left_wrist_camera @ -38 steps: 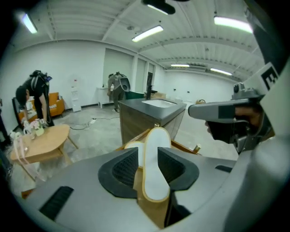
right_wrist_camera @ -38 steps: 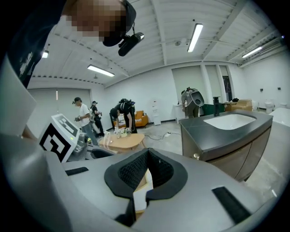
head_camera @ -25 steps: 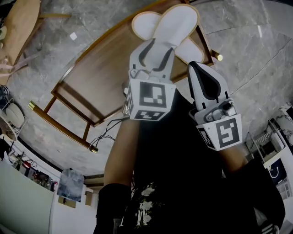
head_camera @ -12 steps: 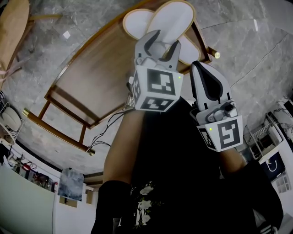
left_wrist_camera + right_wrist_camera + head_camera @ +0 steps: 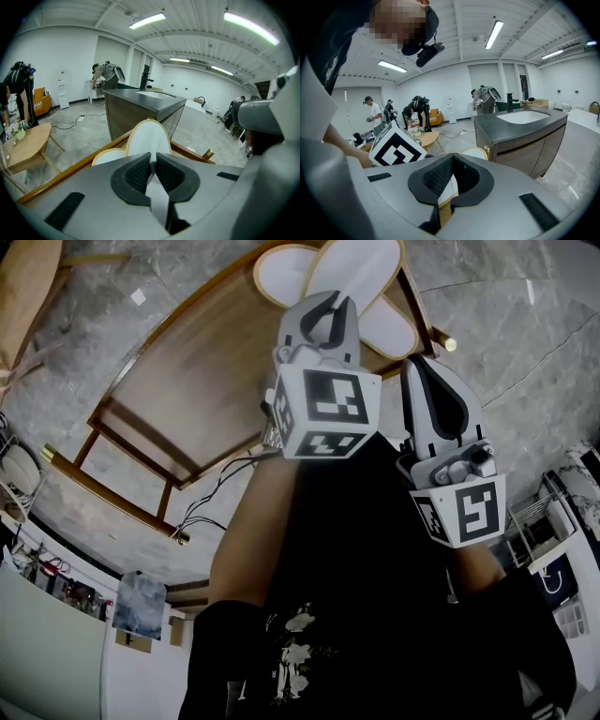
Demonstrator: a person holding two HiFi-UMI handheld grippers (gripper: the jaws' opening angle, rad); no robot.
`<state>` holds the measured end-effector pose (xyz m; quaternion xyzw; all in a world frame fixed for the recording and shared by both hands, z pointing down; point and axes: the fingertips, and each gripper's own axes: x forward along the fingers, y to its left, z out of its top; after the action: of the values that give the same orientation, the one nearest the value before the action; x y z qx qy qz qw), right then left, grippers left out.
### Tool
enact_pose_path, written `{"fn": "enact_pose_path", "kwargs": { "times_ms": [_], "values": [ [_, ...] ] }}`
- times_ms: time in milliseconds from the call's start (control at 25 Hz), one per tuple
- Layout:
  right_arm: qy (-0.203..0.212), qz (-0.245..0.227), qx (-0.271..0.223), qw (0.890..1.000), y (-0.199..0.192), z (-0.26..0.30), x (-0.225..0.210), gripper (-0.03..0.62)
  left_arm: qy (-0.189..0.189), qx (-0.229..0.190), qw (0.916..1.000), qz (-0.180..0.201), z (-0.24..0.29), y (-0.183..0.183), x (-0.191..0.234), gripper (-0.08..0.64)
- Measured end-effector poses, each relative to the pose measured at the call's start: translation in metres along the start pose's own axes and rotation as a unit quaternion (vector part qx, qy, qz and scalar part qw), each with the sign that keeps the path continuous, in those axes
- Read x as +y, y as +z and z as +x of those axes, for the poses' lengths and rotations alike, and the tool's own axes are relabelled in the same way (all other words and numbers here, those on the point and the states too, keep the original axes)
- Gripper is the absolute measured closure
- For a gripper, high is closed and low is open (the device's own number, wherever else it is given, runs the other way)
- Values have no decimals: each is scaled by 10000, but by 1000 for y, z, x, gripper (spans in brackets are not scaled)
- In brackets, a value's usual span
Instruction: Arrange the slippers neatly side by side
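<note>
Left gripper view shows the left gripper (image 5: 153, 158), jaws wide apart a moment ago, closing on the near end of the upper white slipper (image 5: 146, 137). It overlaps the second slipper (image 5: 108, 157) on the wooden table (image 5: 187, 399). The right gripper (image 5: 451, 164) is shut and empty. With this hold, separating the pair looks ready to begin.

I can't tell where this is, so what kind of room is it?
Probably a big workshop or test hall: long ceiling lights, a lone counter with a sink, and several people working far off.
</note>
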<state>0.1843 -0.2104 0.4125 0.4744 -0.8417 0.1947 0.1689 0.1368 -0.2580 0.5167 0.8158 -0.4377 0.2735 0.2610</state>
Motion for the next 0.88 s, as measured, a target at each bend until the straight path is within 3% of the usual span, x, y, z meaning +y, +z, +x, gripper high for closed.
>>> {"fn": "enact_pose_path", "kwargs": {
  "times_ms": [440,640,880],
  "values": [
    [133,43,-67,9999,3,8,19,594,90,-419,9989,-167,-39,13,1,543],
    [292,38,-146,9995,7,13,38,594,202,-520,9967,-598,-66,17,15,545],
    [383,-52,-283,9989,19,13,55,594,379,-801,9927,-817,-106,25,20,545]
  ]
}}
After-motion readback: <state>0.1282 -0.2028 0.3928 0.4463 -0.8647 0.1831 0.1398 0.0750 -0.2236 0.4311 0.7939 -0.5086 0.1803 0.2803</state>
